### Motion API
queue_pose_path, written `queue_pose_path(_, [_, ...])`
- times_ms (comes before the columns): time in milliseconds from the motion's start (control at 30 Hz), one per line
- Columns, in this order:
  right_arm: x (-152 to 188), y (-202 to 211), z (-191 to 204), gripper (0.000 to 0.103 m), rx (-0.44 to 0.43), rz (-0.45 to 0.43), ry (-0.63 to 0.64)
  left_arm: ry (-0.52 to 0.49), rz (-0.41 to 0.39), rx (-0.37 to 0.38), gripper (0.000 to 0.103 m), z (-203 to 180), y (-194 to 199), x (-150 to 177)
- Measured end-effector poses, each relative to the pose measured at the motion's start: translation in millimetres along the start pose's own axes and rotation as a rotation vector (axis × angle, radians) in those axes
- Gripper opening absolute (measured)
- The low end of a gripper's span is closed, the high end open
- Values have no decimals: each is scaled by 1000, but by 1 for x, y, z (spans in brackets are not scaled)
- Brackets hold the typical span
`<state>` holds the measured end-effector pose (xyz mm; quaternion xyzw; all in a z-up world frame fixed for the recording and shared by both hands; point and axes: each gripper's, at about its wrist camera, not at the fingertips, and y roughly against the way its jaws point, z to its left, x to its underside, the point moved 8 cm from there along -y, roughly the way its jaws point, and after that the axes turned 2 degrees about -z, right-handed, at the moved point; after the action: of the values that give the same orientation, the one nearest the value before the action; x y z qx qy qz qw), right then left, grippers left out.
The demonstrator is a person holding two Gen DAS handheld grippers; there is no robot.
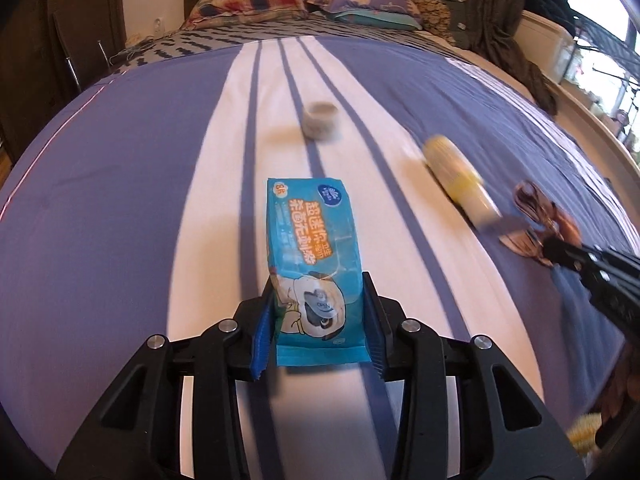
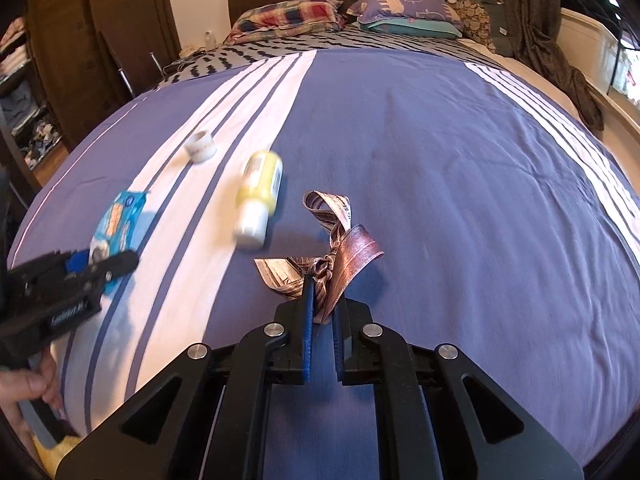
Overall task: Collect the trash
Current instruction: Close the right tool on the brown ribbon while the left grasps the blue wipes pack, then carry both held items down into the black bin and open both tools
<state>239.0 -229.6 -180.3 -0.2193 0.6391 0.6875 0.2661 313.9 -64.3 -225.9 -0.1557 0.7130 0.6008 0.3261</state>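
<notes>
A blue wet-wipes packet [image 1: 304, 224] sticks out forward from my left gripper [image 1: 319, 284], whose blue pads press on its near end from both sides. In the right wrist view the same packet [image 2: 120, 220] hangs just above the bedspread in the left gripper [image 2: 100, 262]. My right gripper [image 2: 322, 296] is shut on the knot of a crumpled pinkish-brown ribbon [image 2: 352, 244], and its loops spread out ahead of the fingers. From the left wrist view, that ribbon [image 1: 532, 204] and the right gripper [image 1: 560, 252] sit at the right edge.
A yellow bottle with a white cap [image 2: 260, 188] lies on the blue-and-white striped bedspread [image 2: 440, 160] between the two grippers. A small roll of tape [image 2: 201, 147] lies farther back. Pillows [image 2: 288, 16] and a headboard are at the far end. A hand [image 2: 24, 384] holds the left gripper's handle.
</notes>
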Motion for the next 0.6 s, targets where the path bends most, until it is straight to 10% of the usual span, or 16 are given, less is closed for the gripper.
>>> queue_pose_path(600, [120, 113, -4, 10, -40, -32, -16, -28, -39, 87, 37, -56, 130, 149])
